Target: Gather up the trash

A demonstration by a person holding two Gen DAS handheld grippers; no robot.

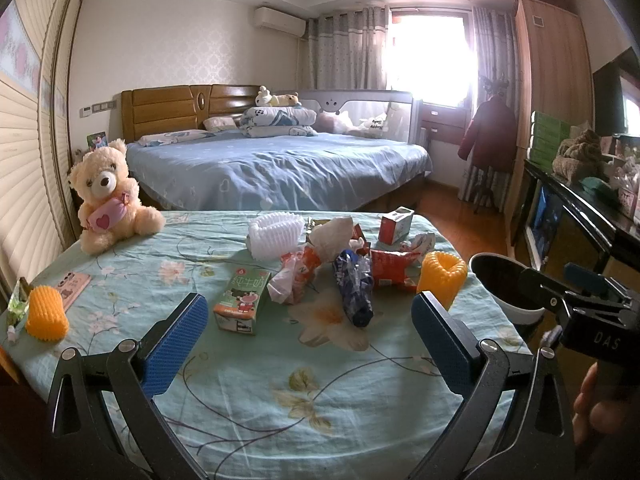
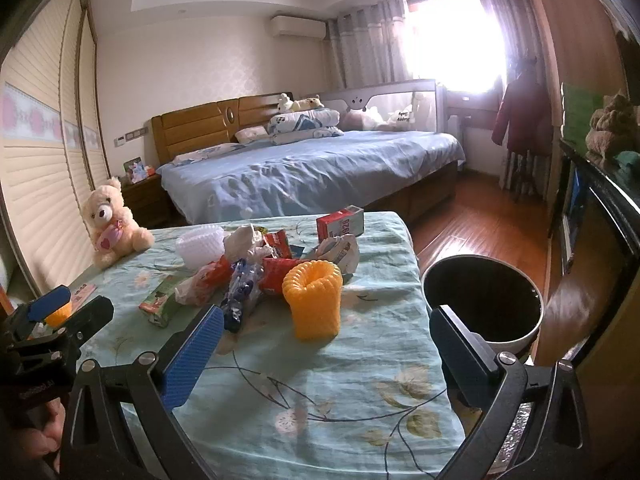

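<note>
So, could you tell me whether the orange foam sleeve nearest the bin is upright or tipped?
Upright: the orange foam sleeve stands on end, opening facing up.

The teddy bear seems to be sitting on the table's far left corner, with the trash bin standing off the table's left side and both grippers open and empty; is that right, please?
Not quite: the trash bin stands off the table's right side, as the right wrist view shows. The rest holds: the teddy bear sits on the far left corner, and the left gripper and right gripper are open and empty.
</note>
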